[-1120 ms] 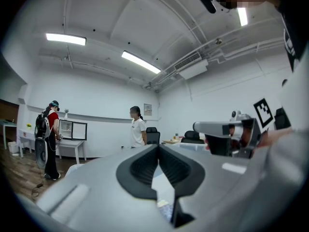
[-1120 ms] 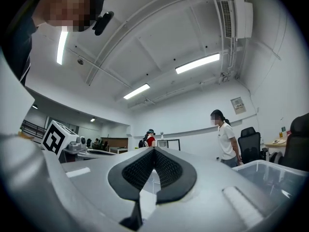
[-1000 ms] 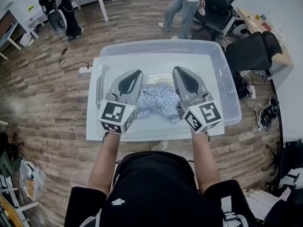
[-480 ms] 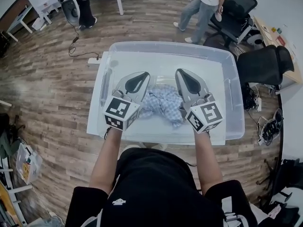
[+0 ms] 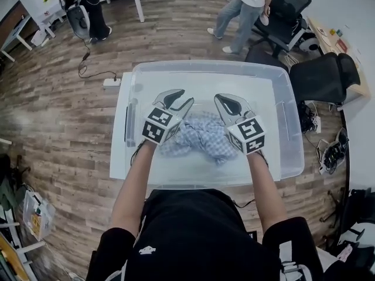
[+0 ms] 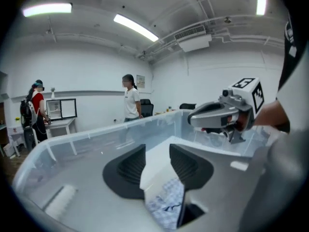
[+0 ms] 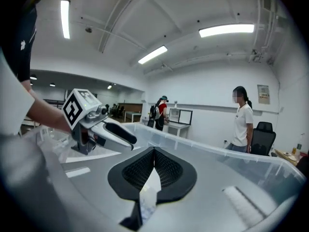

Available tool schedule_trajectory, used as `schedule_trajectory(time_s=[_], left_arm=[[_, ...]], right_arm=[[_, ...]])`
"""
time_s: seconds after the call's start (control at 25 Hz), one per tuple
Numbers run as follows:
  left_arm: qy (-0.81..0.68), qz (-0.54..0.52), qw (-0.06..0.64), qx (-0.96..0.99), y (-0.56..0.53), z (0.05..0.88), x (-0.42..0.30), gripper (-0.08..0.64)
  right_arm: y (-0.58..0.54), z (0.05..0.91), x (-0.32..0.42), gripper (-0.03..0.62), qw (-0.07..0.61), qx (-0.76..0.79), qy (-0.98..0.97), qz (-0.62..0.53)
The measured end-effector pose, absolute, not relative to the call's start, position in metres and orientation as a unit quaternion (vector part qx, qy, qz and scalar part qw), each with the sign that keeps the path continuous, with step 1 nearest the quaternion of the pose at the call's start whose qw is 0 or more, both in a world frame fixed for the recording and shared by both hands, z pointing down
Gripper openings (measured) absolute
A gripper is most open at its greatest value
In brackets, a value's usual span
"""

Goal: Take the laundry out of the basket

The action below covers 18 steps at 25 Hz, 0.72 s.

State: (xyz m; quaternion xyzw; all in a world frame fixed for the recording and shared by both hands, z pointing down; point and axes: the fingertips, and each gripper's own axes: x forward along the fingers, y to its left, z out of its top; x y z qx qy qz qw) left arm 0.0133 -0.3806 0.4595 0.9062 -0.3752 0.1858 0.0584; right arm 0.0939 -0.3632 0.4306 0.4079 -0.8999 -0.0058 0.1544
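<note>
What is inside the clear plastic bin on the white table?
A crumpled blue-checked cloth lies on the floor of the bin. Whatever might lie beneath the cloth is covered and cannot be seen.

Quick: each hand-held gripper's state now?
Left hand-held gripper: open, jaws just opened; checked cloth shows in gap, ungripped.
Right hand-held gripper: shut, nothing visibly gripped.

A white surface [image 5: 118, 151] stands on the wood floor [image 5: 53, 116]. A power strip [image 5: 111, 82] lies on the floor beside its far left corner. Two black office chairs [image 5: 325, 78] stand beyond its far right corner, a person in jeans [image 5: 240, 7] near the farther chair.
</note>
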Motion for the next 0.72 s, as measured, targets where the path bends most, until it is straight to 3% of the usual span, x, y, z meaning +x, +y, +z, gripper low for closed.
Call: schedule_trajectory(time_s=[0.08,0.32,0.72], left_arm=[[-0.339,0.245,0.075,0.905,-0.389,0.493,0.018,0.207],[-0.253,0.384,0.086,0.884,-0.381,0.583,0.013,0.348],[-0.163,0.484,0.072,0.856,-0.351,0.668,0.018,0.520]], right_arm=[[-0.372,0.460,0.096,0.001,0.207,0.398,-0.894,0.006],[-0.378,0.543,0.093,0.101,0.319,0.333,-0.886,0.050],[-0.340,0.650,0.078,0.416,0.450,0.187,-0.866,0.112]])
